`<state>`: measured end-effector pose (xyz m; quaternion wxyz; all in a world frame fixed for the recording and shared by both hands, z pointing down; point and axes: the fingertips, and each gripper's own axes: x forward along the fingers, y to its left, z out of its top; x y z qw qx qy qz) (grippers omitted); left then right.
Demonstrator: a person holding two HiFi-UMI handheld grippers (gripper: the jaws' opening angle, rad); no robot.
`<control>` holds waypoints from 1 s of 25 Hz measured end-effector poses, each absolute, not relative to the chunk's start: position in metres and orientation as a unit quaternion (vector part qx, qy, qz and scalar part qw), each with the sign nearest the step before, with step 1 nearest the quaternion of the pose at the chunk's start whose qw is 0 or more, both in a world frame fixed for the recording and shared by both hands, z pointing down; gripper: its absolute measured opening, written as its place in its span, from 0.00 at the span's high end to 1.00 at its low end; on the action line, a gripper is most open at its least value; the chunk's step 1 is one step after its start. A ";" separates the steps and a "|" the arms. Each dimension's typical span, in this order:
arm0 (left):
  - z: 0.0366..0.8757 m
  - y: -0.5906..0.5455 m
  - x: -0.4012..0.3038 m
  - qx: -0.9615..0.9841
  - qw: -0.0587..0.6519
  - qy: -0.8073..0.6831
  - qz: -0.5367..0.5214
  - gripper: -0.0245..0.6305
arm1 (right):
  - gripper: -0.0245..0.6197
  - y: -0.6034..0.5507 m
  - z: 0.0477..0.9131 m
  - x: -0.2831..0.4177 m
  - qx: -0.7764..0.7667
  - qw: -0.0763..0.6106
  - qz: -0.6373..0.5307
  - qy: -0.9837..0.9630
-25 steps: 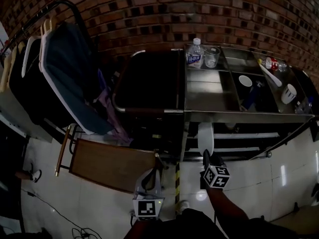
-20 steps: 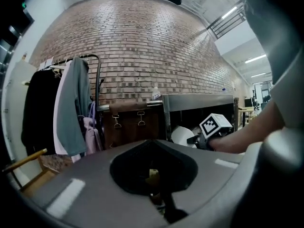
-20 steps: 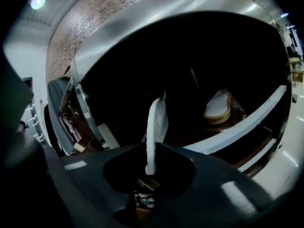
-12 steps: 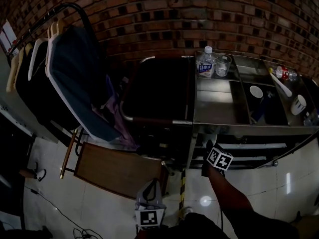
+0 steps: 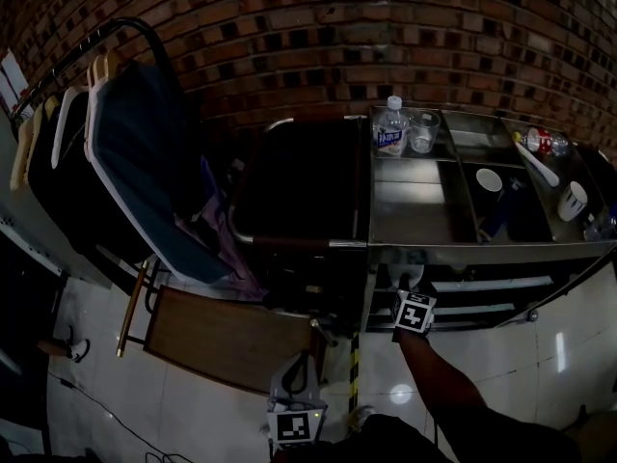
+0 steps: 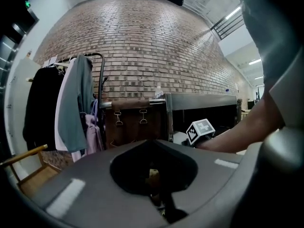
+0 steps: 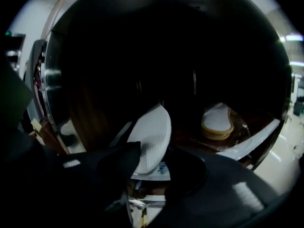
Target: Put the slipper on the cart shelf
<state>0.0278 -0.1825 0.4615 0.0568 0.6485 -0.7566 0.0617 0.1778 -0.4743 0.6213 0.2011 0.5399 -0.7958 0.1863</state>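
Right claw (image 7: 159,163) moved in to cart shelf (image 7: 249,145); jaws just opened, white slipper (image 7: 151,139) released.
White slipper lies at shelf edge; second slipper (image 7: 217,122) farther in.

Head view: steeply down over the cart (image 5: 415,210)
Left gripper view: level, well back, facing cart
Right gripper view: close, into cart shelf (image 7: 190,134)

- No word, brand or number can be read anywhere.
- The bottle (image 5: 389,128) on the cart (image 5: 415,205), well beyond the right gripper (image 5: 409,292), wears a label (image 5: 389,143) whose blue print is too small to read.
- The cube (image 5: 413,313) on the right gripper and the one on the left gripper (image 5: 296,369) show only black-and-white square markers, no letters.
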 end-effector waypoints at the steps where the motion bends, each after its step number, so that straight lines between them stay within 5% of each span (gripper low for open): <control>1: 0.461 -0.183 0.030 0.651 0.055 -0.755 0.062 0.94 | 0.70 -0.475 0.622 0.181 0.546 0.209 0.179 -0.791; 8: 0.460 -0.183 0.040 0.660 0.054 -0.747 0.056 0.94 | 0.53 -0.485 0.628 0.194 0.553 0.245 0.103 -0.789; 13: 0.456 -0.189 0.052 0.674 0.052 -0.735 0.047 0.94 | 0.53 -0.454 0.573 0.189 0.522 0.176 0.070 -0.831; 20: 0.441 -0.204 0.073 0.698 0.037 -0.714 0.028 0.94 | 0.96 -0.351 0.492 0.188 0.433 0.106 0.070 -0.893; 25: 0.427 -0.214 0.095 0.724 0.027 -0.689 0.012 0.94 | 0.96 -0.291 0.460 0.193 0.406 0.096 0.029 -0.909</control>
